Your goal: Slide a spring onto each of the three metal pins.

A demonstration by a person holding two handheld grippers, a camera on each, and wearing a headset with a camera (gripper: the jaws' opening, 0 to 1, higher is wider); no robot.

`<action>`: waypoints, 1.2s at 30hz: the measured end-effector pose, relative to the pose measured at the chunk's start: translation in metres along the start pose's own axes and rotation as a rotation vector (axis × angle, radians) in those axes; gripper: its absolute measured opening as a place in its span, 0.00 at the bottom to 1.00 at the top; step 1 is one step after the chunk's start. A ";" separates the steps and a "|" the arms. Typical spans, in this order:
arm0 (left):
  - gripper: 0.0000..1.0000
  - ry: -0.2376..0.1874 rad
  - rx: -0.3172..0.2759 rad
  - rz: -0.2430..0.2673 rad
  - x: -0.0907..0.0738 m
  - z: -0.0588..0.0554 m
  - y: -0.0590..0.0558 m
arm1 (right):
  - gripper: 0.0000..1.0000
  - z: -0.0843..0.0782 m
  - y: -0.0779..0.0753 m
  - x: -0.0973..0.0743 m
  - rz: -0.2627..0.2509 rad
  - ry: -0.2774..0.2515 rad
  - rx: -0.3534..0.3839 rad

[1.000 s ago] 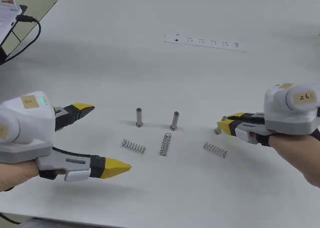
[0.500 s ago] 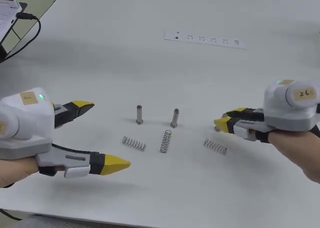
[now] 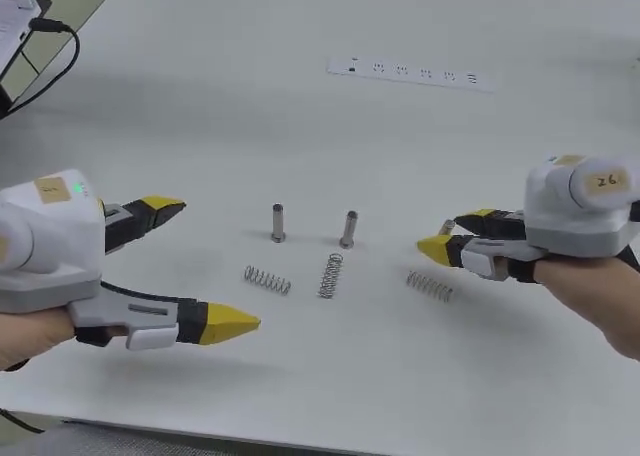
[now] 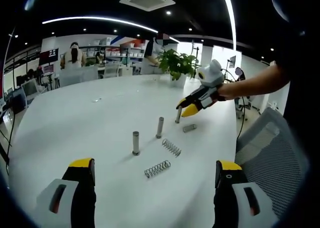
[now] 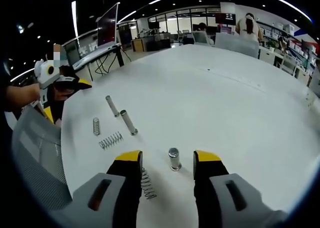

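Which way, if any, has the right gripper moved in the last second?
Yes. The right gripper edged left, toward the middle pin; its fingers now flank the right pin.

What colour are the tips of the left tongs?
Yellow. The white left tongs show it best in the head view.

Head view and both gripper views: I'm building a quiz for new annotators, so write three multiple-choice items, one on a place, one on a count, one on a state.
1. Where is the pin nearest the right hand-held gripper? A. Between its jaws B. Lying flat C. Inside a spring
2. How many springs lie on the table? A. One B. Three C. Five
3. The left hand-held gripper is: A. Shut on a spring B. Shut on a pin C. Open, empty
Answers: 1 A, it stands between the open jaws; 2 B, three lie loose; 3 C, its jaws are spread with nothing between.
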State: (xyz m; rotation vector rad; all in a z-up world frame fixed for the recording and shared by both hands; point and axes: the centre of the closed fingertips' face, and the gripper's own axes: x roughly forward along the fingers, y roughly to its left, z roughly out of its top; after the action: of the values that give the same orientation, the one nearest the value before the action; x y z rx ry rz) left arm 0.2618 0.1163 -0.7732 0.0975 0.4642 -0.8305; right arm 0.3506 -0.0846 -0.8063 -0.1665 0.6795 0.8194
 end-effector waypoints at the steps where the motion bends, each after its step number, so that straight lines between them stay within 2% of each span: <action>1: 0.98 0.000 0.000 0.000 0.000 0.000 0.000 | 0.43 0.000 0.001 0.000 0.002 -0.001 -0.002; 7: 0.98 -0.003 0.006 0.002 -0.001 0.001 0.001 | 0.51 0.003 0.000 -0.002 -0.009 -0.017 -0.014; 12: 0.98 -0.003 0.009 0.004 -0.001 0.002 0.003 | 0.53 0.006 0.000 -0.004 -0.013 -0.032 -0.017; 18: 0.98 0.000 0.010 0.001 0.000 0.002 0.003 | 0.53 0.007 0.000 -0.007 -0.010 -0.039 -0.013; 23: 0.98 -0.016 0.001 -0.001 0.000 0.007 0.002 | 0.52 0.008 0.001 -0.010 -0.010 -0.044 -0.015; 36: 0.97 -0.009 0.008 0.000 0.001 0.007 0.003 | 0.50 0.012 -0.002 -0.020 -0.012 -0.054 -0.014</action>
State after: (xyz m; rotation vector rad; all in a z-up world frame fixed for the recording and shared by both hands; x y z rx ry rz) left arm 0.2669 0.1155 -0.7678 0.1011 0.4524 -0.8327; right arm 0.3479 -0.0935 -0.7847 -0.1606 0.6214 0.8149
